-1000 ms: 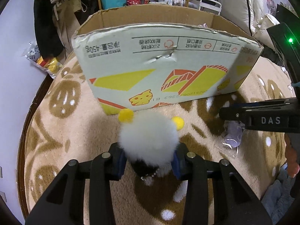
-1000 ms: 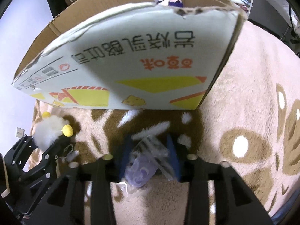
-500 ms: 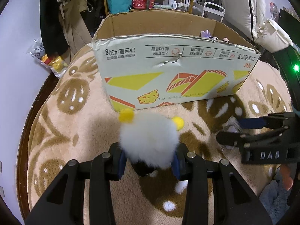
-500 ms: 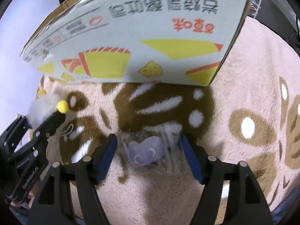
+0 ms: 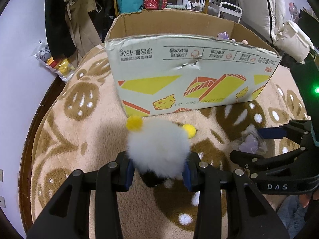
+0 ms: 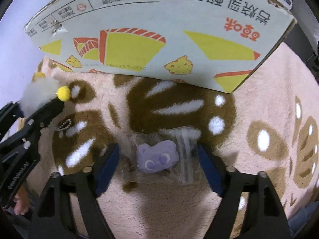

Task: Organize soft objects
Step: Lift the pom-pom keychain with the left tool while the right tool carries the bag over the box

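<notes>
Spread wide since before, right gripper [image 6: 158,167] flanking bagged purple plush [image 6: 157,157] on rug [image 6: 259,103]; left gripper [image 5: 158,172] clamped on white pom-pom toy [image 5: 158,146].

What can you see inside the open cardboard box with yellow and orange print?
Over the cardboard box rim, only a purple plush tip and something pink show at its right end. The front wall hides the floor and anything else inside.

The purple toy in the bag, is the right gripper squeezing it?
No. The right gripper is open, its blue pads standing apart on either side of the bagged purple toy, which lies on the blanket.
</notes>
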Motion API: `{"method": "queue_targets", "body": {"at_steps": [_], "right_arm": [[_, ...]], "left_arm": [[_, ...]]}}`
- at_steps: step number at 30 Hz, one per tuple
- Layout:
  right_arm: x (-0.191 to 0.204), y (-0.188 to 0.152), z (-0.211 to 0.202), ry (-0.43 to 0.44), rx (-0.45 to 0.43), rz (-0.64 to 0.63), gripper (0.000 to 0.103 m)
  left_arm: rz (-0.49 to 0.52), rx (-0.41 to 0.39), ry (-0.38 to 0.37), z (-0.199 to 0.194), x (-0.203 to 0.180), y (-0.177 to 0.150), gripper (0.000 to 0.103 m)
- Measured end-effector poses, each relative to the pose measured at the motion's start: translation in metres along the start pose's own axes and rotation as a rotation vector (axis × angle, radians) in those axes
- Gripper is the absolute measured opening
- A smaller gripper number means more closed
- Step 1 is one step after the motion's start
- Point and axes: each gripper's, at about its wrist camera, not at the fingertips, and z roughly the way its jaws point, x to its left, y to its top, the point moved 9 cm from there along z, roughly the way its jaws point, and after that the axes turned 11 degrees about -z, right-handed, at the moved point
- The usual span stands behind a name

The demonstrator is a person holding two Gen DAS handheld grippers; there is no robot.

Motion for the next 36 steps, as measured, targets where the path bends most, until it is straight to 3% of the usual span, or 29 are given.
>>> {"method": "queue_targets", "body": {"at_steps": [8,16,28,36], "right_arm": [[-0.018,0.001,-0.016,0.020,-0.017,0.037,0.078],[-0.030,0.015,-0.046,0.014,-0.111,0.042,0.076],[-0.047,0.047,-0.132,-0.063,-0.375,0.035,0.076],[-0.064,0.074,-0.167,-0.044,-0.545,0.081,0.075]], "left_arm": [[0.006,-0.022,-0.012,-0.008,-0.004,0.002,0.038],[0.004,-0.100,-0.023,-0.038,-0.007,0.012,0.038],[0.040,-0.280,-0.028,-0.100,-0.022,0.045,0.038],[0.055,-0.328,-0.035,-0.105,-0.025,0.063,0.038]]}}
